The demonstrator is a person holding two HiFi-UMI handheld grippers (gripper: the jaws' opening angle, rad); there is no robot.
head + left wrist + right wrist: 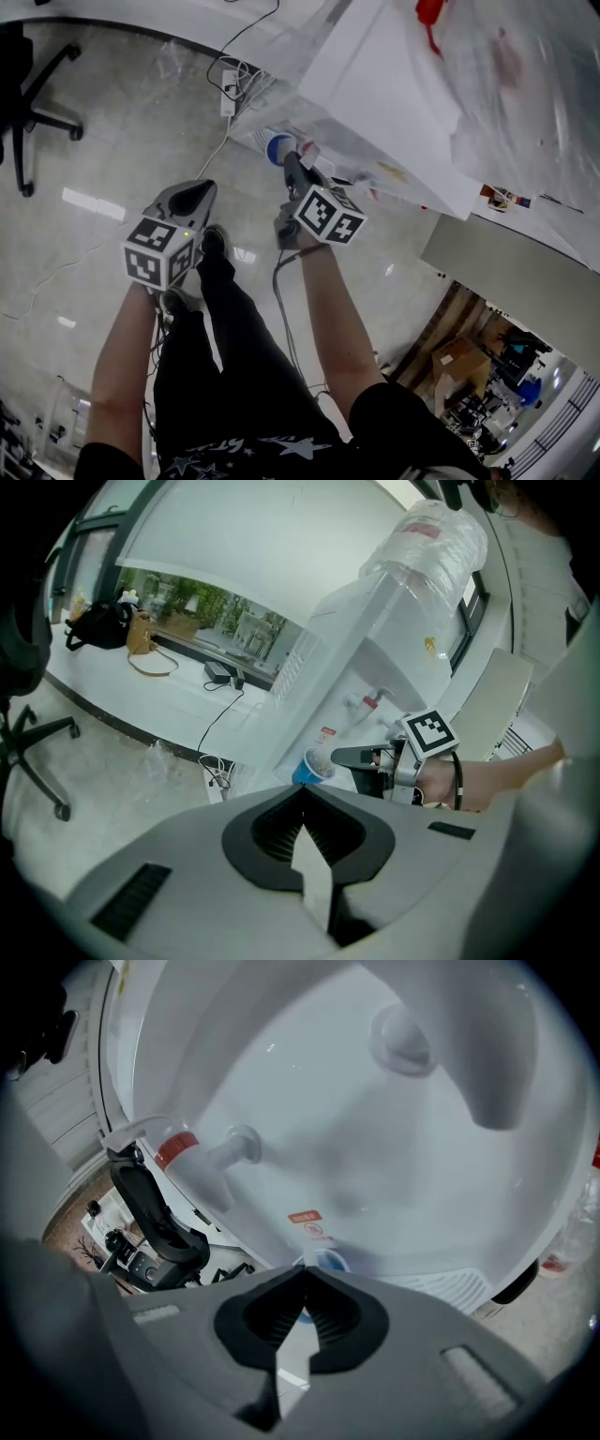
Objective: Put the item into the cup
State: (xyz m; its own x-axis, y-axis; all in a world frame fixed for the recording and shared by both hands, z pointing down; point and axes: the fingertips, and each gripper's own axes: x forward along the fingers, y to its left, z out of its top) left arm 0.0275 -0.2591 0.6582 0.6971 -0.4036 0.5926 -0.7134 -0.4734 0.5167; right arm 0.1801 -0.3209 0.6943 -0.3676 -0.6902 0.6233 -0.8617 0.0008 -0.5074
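Cup [330, 1262] mostly hidden behind right gripper [302, 1277]; contents too blurred, no ID.

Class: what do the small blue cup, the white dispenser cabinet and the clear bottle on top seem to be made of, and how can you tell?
The small blue cup is probably paper: matte blue wall, pale inside. The white dispenser cabinet looks like smooth moulded plastic with a soft sheen. The clear bottle seems to be translucent plastic, see-through with bright glints.

The small blue paper cup [330, 1262] sits right at the tips of the right gripper's [304, 1271] jaws. The tall white water machine [375, 1129] stands just behind it.
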